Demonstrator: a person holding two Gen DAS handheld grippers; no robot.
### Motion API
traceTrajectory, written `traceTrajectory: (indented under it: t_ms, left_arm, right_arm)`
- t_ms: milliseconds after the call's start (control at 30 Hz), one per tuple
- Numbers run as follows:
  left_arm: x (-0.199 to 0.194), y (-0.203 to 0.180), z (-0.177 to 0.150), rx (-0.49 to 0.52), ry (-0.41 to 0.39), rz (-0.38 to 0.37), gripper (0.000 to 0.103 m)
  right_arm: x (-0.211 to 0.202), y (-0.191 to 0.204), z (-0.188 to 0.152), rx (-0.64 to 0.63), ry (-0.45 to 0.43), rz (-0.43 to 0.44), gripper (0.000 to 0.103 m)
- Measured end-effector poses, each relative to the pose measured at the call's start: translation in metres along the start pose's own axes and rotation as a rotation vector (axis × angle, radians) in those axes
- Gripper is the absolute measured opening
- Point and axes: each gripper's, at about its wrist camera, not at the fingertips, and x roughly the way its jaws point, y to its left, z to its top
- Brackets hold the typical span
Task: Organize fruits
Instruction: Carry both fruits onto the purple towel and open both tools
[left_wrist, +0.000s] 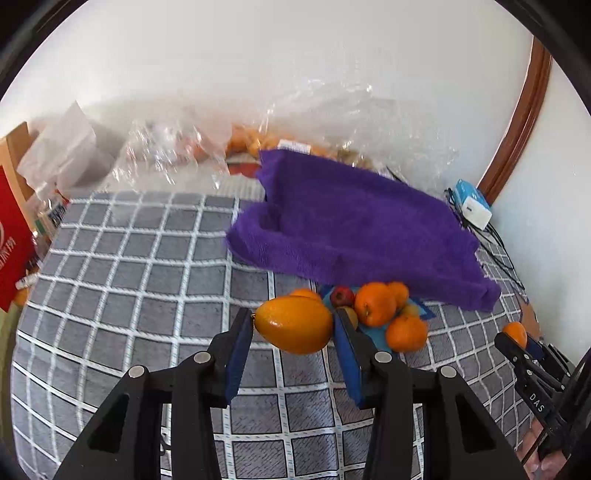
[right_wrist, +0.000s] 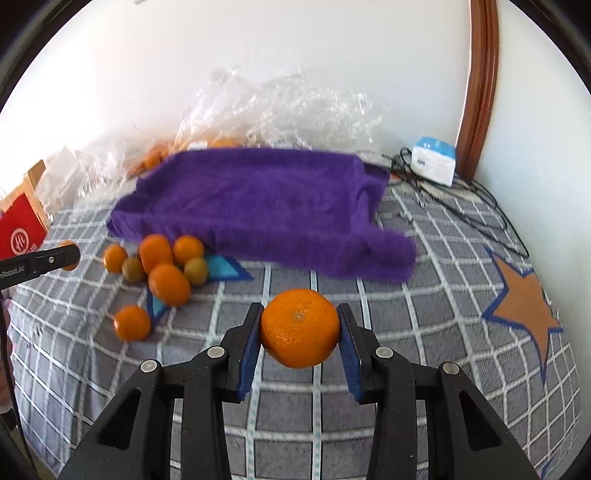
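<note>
My left gripper (left_wrist: 293, 319) is shut on a yellow-orange mango (left_wrist: 293, 325) and holds it above the checked cloth. Just beyond it lies a pile of oranges (left_wrist: 375, 304) with a small red apple (left_wrist: 341, 296). My right gripper (right_wrist: 300, 326) is shut on a round orange (right_wrist: 300, 328) above the cloth. In the right wrist view the fruit pile (right_wrist: 168, 282) lies to the left, with a loose orange (right_wrist: 132, 323) in front of it. The left gripper also shows at that view's left edge (right_wrist: 55, 258). The right gripper shows at the left wrist view's right edge (left_wrist: 517, 338).
A purple towel (left_wrist: 351, 229) lies behind the pile. Clear plastic bags of fruit (left_wrist: 258, 144) sit against the wall. A red box (left_wrist: 11, 243) stands at the left. A white and blue box with cables (right_wrist: 434, 164) is at the back right. An orange star (right_wrist: 526, 306) marks the cloth.
</note>
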Motion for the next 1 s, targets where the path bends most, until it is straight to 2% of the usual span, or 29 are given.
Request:
traceTrajectory:
  t_ms: [200,467,733,867,1000]
  left_arm:
    - [-0.025,-0.003,0.032,-0.009,-0.057,0.029,0.042]
    - [-0.027,-0.009,0.073,-0.028,-0.091,0.036,0.042]
    - [-0.002,-0.018,0.105,-0.025,-0.094,0.033,0.042]
    - [0.018,-0.027,0.122,-0.01,-0.09,0.053,0.042]
    - [0.042,-0.036,0.133,0.003,-0.077,0.039,0.042]
  right_arm:
    - [-0.009,-0.003,0.036,0.005,-0.043,0.006,0.039]
    - [-0.01,-0.011,0.081,0.023,-0.089,-0.002,0.039]
    - [0.01,-0.02,0.117,0.042,-0.104,-0.019,0.039]
    - [0.026,-0.024,0.133,0.051,-0.108,-0.025,0.039]
    - [0.043,-0.027,0.147,0.067,-0.111,-0.028,0.039]
